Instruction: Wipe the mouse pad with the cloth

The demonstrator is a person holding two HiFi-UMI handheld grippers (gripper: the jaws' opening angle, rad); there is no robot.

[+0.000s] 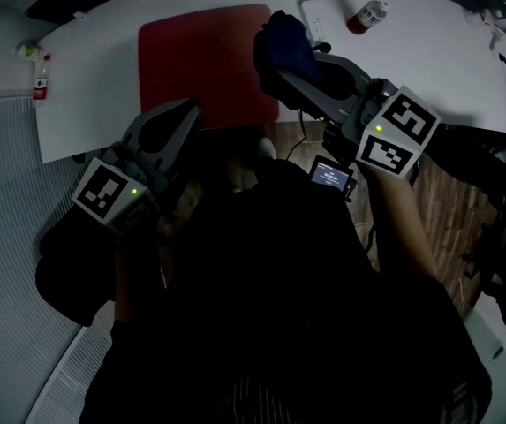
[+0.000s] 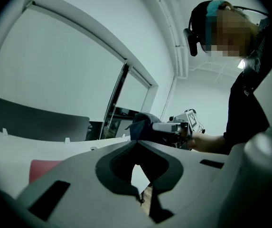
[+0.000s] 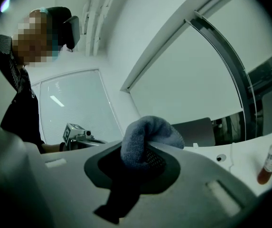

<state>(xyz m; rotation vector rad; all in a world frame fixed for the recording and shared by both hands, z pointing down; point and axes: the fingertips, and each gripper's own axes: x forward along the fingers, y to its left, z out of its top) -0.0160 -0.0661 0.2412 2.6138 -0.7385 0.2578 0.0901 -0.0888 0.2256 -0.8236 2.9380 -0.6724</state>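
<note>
The red mouse pad (image 1: 207,64) lies flat on the white table (image 1: 429,69), near its front edge. My right gripper (image 1: 281,71) hangs over the pad's right edge, shut on a bunched dark blue cloth (image 1: 286,44). In the right gripper view the cloth (image 3: 147,136) bulges up from between the jaws of the right gripper (image 3: 143,151). My left gripper (image 1: 187,111) sits at the pad's near left corner, shut with nothing in it. In the left gripper view the left gripper (image 2: 136,144) has its tips touching; beyond it show the cloth (image 2: 143,123) and a strip of the pad (image 2: 43,167).
A white power strip (image 1: 314,18) and a red-filled bottle (image 1: 366,16) lie behind the pad on the right. That bottle (image 3: 270,160) also shows in the right gripper view. Another small bottle (image 1: 41,82) stands at the table's left end. Wooden floor (image 1: 438,210) is below.
</note>
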